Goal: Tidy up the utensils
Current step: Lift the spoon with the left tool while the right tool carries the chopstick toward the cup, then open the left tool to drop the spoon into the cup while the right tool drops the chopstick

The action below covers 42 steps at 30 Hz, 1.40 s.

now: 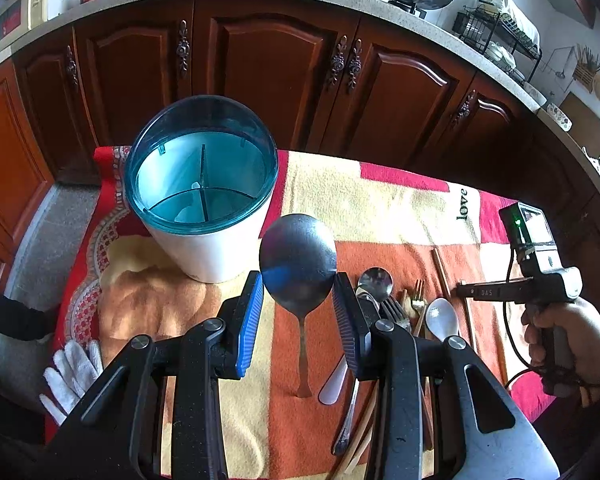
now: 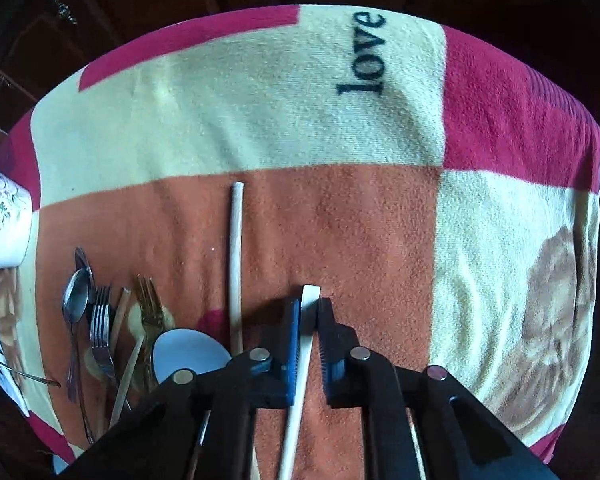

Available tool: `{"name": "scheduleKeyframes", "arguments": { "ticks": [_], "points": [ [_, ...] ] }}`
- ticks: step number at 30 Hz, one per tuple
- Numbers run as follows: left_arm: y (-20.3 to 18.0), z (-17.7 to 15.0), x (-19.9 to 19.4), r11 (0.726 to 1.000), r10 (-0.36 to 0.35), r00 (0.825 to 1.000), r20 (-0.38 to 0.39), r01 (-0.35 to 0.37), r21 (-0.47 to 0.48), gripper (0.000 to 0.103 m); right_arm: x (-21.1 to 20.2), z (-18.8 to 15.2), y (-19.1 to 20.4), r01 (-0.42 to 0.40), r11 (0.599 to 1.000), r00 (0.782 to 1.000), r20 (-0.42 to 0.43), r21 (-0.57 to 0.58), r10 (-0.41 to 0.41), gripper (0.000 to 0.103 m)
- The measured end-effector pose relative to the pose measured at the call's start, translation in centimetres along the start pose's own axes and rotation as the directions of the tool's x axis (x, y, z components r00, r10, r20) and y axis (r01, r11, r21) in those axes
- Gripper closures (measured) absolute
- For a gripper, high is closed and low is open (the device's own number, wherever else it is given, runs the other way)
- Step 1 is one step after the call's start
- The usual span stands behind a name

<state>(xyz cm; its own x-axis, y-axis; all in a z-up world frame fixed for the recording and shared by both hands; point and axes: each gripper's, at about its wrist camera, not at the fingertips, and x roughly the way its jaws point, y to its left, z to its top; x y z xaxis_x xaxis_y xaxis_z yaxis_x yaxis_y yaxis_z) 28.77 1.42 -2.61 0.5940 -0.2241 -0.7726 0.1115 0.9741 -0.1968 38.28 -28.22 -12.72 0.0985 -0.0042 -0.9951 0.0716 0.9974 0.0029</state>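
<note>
Your left gripper (image 1: 298, 280) fills the near edge of its view, its blue pads clamped on the dark bowl of a big metal spoon (image 1: 298, 258) — the handle hangs down between the fingers above the patchwork blanket (image 1: 400, 200) that covers the table. Just beyond, up and to the left, stands the white utensil holder (image 1: 202, 184) with a teal rim and dividers inside; it is upright and close to the spoon.

To the right of that spoon lies the pile you have yet to sort: a steel spoon (image 1: 375, 280), forks (image 1: 396, 310), a gold fork (image 1: 418, 294) and a white ceramic spoon (image 1: 442, 318), overlapping one another. White gloves (image 1: 74, 372) lie at the blanket's left edge.

Your right gripper (image 2: 309, 304) points down at the orange patch — its pads are pressed together on a pale chopstick (image 2: 300, 380), whose tip pokes out just past the fingertips. A second chopstick (image 2: 236, 264) lies loose just to its left, apart from the pads. In the left view your right hand (image 1: 568, 344) grips the handle of that tool.
</note>
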Motion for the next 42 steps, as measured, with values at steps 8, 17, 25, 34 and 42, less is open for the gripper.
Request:
{"name": "scheduleKeyframes", "arguments": {
  "ticks": [8,17,25,34,42],
  "points": [
    [0.7,0.1,-1.2,1.0,-0.006,1.0,0.018,0.007,-0.024,0.068,-5.4,-4.0,0.2,-0.079,0.997,0.97,0.232,0.002,0.077,0.096],
    [1.6,0.5,-4.1,0.998,-0.027,0.997,0.073,0.031,-0.053,0.069,-17.2,-11.6,5.1,-0.101,0.989,0.675,0.723,-0.108,0.148,0.096],
    [4.6,3.2,-7.2,0.995,-0.011,0.993,0.121,0.023,-0.098,0.069,-23.7,-12.7,12.8,-0.18,0.948,0.396,0.862,-0.264,0.315,0.096],
    [8.6,8.4,-10.0,0.991,0.03,0.972,0.233,0.001,-0.132,0.069,-26.8,-8.0,19.2,-0.268,0.916,0.251,0.897,-0.298,0.365,0.096],
    [10.4,12.4,-7.8,0.992,0.074,0.953,0.293,-0.041,-0.12,0.069,-26.5,-3.0,22.9,-0.301,0.902,0.22,0.898,-0.309,0.381,0.096]
  ]
}}
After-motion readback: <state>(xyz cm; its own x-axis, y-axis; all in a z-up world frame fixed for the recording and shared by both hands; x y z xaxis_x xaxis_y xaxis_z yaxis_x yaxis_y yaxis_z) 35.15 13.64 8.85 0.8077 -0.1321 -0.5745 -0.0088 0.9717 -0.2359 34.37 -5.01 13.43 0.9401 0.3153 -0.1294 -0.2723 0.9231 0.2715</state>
